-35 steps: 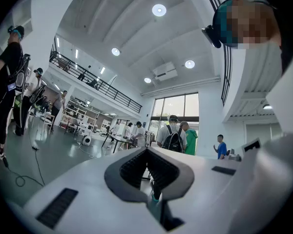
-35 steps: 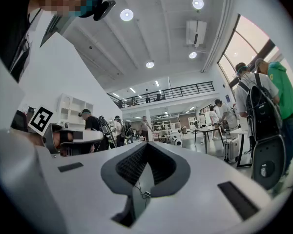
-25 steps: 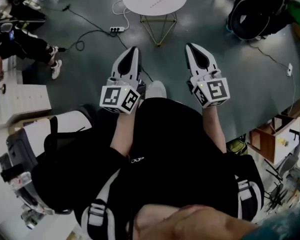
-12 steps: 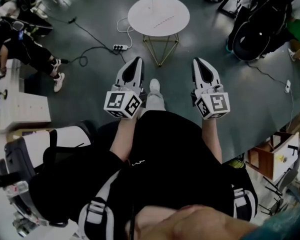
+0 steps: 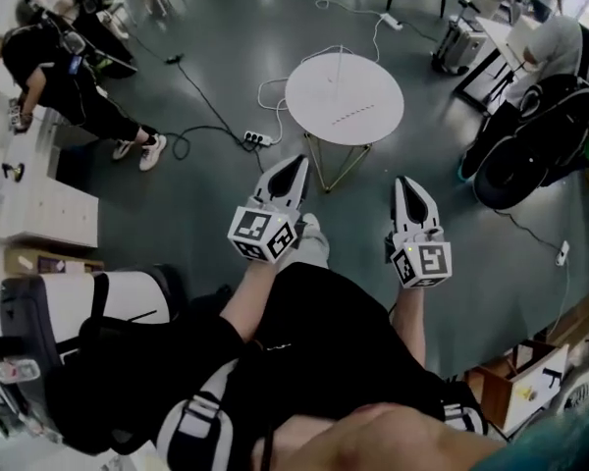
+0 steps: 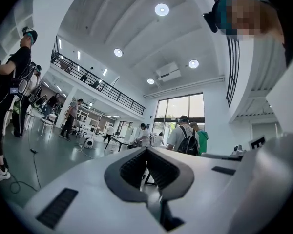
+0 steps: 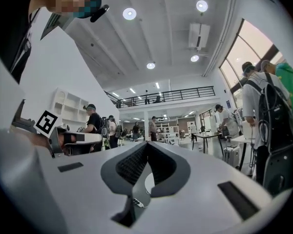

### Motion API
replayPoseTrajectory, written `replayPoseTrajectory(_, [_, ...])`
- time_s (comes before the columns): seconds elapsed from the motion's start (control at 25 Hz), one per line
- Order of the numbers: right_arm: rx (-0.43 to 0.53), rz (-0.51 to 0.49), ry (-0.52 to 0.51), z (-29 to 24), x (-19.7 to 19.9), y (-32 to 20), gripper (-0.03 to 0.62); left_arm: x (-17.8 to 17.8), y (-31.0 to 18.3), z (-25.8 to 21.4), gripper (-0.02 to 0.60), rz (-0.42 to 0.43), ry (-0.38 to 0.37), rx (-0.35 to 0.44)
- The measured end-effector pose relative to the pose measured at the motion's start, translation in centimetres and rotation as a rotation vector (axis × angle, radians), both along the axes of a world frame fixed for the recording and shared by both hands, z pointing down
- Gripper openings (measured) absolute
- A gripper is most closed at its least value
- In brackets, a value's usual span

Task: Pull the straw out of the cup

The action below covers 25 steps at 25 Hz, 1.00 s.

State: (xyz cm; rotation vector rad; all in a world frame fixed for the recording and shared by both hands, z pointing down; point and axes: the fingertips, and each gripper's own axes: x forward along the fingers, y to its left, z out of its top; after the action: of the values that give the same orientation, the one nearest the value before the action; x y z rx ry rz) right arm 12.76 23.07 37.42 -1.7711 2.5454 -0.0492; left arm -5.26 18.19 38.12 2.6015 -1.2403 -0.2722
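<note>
Pointing out over the grey floor (image 5: 206, 194), the left claw (image 5: 294, 165) is closed, with nothing between its tips. Ahead, between the two claws, stands a round white tabletop (image 5: 368, 91). A thin straw (image 5: 339, 59) rises near its far rim, and what holds it is too faint to make out. The right claw (image 5: 408, 184) is likewise closed and empty, well short of the straw.

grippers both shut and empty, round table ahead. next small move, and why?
Probably step closer to the table first. The left gripper and right gripper are shut, empty, and short of its rim in the head view. A thin upright thing stands on it, perhaps the straw; no cup can be made out from here.
</note>
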Motion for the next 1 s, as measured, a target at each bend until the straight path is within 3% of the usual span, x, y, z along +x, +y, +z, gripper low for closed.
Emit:
replayPoseTrajectory(0.36, [-0.036,-0.043,-0.030,1.6,0.0,-10.2,0.015,-3.9,-8.2,2.1,0.009,-0.106,0.006,-0.053])
replayPoseTrajectory(0.64, [-0.080,-0.020,-0.060,3.0,-0.2,-17.2,0.015,-5.7,-13.8,2.3,0.009,-0.107,0.013,-0.071])
replayPoseTrajectory(0.76, [-0.077,-0.057,-0.064,2.6,-1.7,-20.7,0.015,-6.6,-17.2,2.2,0.009,-0.123,0.010,-0.068])
replayPoseTrajectory(1.0, [-0.060,-0.070,-0.025,1.1,-2.7,-26.2,0.015,-4.8,-23.3,2.8,0.009,-0.107,0.031,-0.071])
